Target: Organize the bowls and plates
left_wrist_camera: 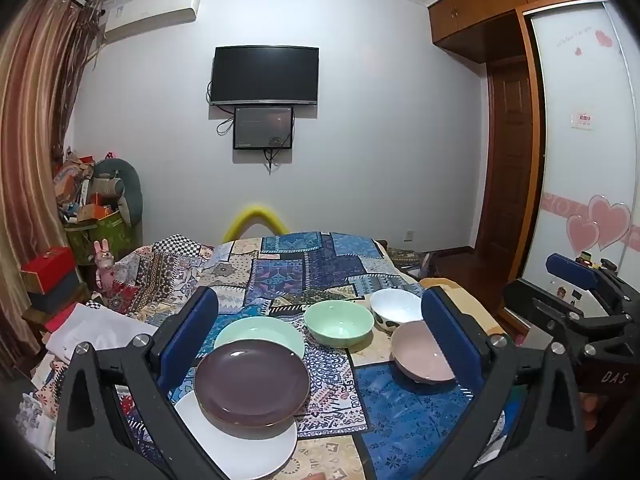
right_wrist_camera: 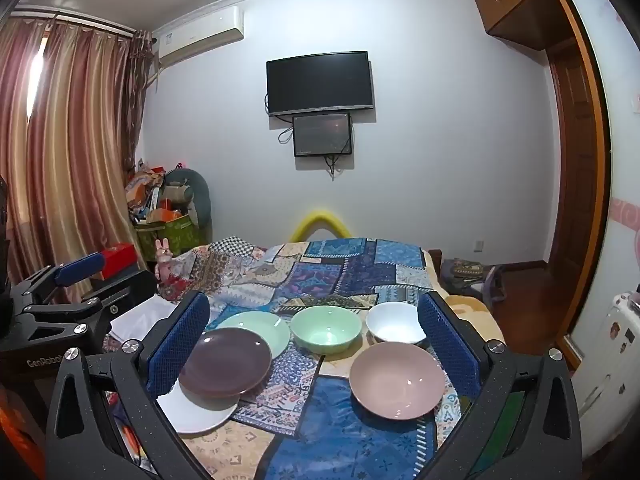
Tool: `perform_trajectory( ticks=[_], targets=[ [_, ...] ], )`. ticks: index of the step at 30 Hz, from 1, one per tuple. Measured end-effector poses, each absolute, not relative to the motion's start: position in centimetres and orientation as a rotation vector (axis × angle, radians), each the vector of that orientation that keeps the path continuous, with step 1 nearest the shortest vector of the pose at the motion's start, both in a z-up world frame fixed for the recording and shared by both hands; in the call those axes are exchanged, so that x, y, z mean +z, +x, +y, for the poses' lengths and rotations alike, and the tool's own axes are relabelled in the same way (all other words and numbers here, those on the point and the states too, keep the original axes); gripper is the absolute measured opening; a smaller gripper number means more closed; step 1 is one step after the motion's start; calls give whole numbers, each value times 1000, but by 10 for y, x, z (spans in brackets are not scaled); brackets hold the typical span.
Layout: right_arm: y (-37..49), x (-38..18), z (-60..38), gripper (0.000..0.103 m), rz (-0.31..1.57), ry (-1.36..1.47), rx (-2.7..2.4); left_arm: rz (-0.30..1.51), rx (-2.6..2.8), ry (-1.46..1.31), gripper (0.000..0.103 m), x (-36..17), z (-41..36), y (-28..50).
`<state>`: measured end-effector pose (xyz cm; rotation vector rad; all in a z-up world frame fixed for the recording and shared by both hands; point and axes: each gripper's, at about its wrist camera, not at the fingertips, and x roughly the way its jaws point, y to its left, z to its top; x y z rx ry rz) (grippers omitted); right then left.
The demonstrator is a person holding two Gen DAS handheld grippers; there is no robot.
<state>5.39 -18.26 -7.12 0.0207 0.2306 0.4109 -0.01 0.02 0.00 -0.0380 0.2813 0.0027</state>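
The left gripper (left_wrist_camera: 320, 328) hangs over the near edge of the bed (left_wrist_camera: 312, 264), jaws spread as wide as they go, nothing between the blue pads (left_wrist_camera: 188, 332) but air. The right gripper (right_wrist_camera: 314, 332) hovers beside it in the same way, fully open and empty. Seen from the left wrist, the right gripper's body bears the white letters "DAS"; seen from the right wrist, the left one reads "GenRobot", cut off at the edge.

All the crockery sits on the bed's patchwork cover. Taking the green bowl (right_wrist_camera: 325, 328) as the mark: the white bowl (right_wrist_camera: 394, 323) stands just right of it, apart; the pink bowl (right_wrist_camera: 397, 380) lies nearer and to the right. Left of the green bowl is a green plate (right_wrist_camera: 260, 326), and overlapping that plate's near rim is a purple plate (right_wrist_camera: 225, 361), which in turn rests on a white plate (right_wrist_camera: 196, 412) nearest of all.

Far behind the green bowl, a dark TV (right_wrist_camera: 320, 82) hangs on the wall with a smaller screen (right_wrist_camera: 322, 135) under it. Any writing on the wall unit and wardrobe sticker is too small to read.
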Motion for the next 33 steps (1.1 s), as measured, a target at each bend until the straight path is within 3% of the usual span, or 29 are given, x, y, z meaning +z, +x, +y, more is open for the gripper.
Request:
perform_trajectory(
  ticks=[33],
  targets=[
    [55, -70, -186, 103, 236, 44, 410, 278, -24, -49, 103, -1, 0, 2]
  ],
)
